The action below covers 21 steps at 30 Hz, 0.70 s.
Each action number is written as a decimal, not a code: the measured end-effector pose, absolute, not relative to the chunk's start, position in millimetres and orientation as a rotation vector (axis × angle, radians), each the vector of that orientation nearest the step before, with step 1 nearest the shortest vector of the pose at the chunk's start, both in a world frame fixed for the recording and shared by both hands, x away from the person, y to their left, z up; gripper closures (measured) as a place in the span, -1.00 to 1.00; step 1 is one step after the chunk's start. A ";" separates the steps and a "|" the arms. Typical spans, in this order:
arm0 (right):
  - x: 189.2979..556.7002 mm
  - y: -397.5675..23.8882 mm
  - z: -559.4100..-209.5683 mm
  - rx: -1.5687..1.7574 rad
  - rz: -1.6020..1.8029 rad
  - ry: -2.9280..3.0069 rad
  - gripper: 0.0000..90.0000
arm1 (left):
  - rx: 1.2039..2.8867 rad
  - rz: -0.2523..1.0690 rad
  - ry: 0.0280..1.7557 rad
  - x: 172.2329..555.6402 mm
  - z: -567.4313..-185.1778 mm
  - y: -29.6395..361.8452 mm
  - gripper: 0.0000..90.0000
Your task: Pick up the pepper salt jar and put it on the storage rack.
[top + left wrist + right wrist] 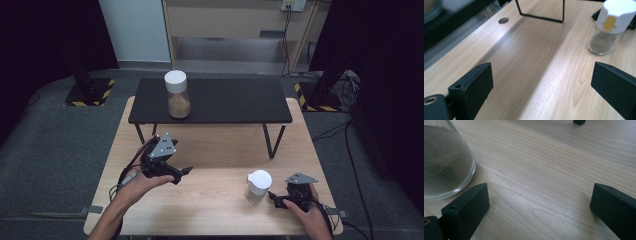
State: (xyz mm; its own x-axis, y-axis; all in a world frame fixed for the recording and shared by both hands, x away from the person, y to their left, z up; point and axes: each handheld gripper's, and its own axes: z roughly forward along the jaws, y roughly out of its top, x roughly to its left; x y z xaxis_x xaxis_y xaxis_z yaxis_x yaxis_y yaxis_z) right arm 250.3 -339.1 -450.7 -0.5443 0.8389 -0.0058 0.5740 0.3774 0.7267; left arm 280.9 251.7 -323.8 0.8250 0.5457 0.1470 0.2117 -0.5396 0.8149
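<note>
Hand-held gripper [274, 197] just beside jar [258, 187]

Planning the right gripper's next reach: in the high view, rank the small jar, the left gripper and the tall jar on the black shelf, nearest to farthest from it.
From the right gripper:
1. Small jar, just beside it.
2. Left gripper, across the table.
3. Tall jar, on the black shelf at the back.

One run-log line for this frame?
left gripper: open, empty | right gripper: open beside small jar, not gripping | tall jar: on black shelf
</note>
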 end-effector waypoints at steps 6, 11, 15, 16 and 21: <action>250.1 -339.0 -450.7 1.230 0.973 2.268 -0.93 | 2.164 0.507 0.554 277.6 -342.8 248.1 -0.93; 249.7 -339.1 -450.7 1.225 0.971 2.270 -0.93 | 2.179 0.487 0.581 275.4 -362.4 247.0 -0.93; 249.6 -339.2 -450.7 1.224 0.971 2.270 -0.93 | 2.185 0.478 0.612 274.9 -375.1 249.2 -0.94; 249.5 -339.1 -450.5 1.226 0.971 2.271 -0.93 | 2.186 0.481 0.622 274.2 -378.5 249.6 -0.94; 249.2 -339.1 -450.8 1.223 0.972 2.270 -0.93 | 2.192 0.491 0.646 269.5 -393.5 250.8 -0.94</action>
